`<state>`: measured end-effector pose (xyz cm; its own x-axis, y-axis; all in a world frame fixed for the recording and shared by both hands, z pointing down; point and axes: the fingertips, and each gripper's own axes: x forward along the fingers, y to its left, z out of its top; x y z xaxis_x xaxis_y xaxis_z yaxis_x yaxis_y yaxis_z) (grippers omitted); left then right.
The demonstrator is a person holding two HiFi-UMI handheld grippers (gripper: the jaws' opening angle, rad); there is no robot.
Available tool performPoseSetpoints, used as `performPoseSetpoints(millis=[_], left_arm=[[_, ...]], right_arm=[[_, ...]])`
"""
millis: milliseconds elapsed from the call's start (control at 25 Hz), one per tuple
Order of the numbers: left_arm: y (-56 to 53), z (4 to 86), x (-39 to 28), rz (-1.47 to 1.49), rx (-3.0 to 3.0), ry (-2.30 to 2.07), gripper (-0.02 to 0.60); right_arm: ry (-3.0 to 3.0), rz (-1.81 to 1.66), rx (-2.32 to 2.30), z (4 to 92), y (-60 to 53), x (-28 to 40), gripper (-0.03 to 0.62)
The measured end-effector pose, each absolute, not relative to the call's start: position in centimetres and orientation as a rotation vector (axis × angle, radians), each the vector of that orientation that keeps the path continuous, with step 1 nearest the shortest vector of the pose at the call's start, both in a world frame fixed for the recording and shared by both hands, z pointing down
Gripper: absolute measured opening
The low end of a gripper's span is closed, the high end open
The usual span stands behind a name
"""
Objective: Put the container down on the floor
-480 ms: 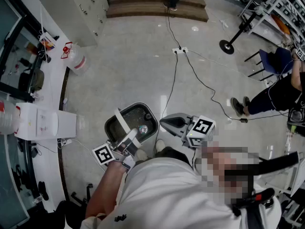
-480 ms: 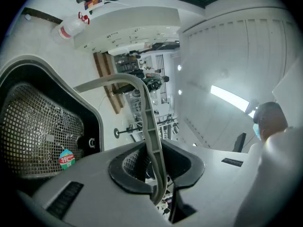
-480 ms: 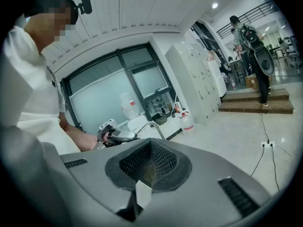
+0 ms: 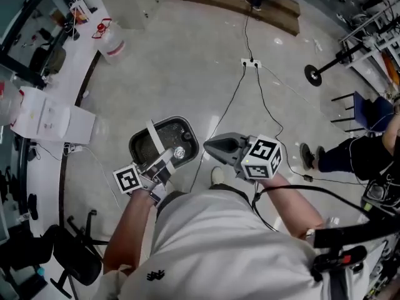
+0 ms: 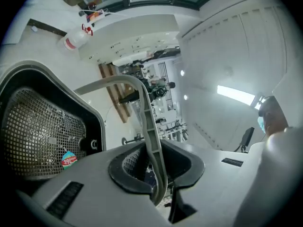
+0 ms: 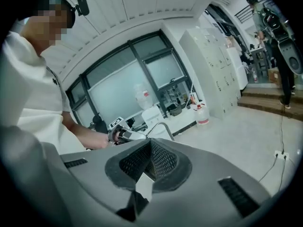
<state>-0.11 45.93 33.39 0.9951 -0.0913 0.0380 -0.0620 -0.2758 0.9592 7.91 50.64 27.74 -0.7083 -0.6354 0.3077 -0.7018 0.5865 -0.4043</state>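
The container point(image 4: 164, 139) is a grey bin with a dark mesh inside and a pale bail handle point(image 4: 152, 136). My left gripper point(image 4: 164, 162) is shut on that handle. In the left gripper view the handle strap point(image 5: 150, 126) runs down between the pads and the mesh basket point(image 5: 42, 131) with a small sticker point(image 5: 69, 159) lies to the left. The bin is over the pale floor; I cannot tell if it touches it. My right gripper point(image 4: 209, 144) is shut and empty just right of the bin, with nothing between its pads in its own view point(image 6: 149, 162).
A black cable point(image 4: 250, 92) runs from a power strip point(image 4: 252, 62) toward my feet. A white counter point(image 4: 50, 120) curves along the left, with a jug point(image 4: 111, 42) by it. A black chair point(image 4: 75, 255) stands at lower left, a seated person's shoes point(image 4: 309, 155) at right.
The head view has swung, so the whole scene sits differently in the frame. The bin and the left gripper holding it sit a little further left. The right gripper stays beside it, still shut.
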Motion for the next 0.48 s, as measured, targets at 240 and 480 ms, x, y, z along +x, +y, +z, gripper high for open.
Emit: performPoseSetpoints(millis=[240, 480], left_arm=[[44.6, 32.6, 4.3, -0.153, 1.883, -0.223, 0.067], [39.3, 34.8, 4.3, -0.232, 1.835, -0.308, 0.071]], right_arm=[[-2.727, 0.692, 0.960, 27.5, 49.9, 14.7, 0.018], [-2.732, 0.717, 0.843, 30.7, 44.8, 13.1, 0.153]])
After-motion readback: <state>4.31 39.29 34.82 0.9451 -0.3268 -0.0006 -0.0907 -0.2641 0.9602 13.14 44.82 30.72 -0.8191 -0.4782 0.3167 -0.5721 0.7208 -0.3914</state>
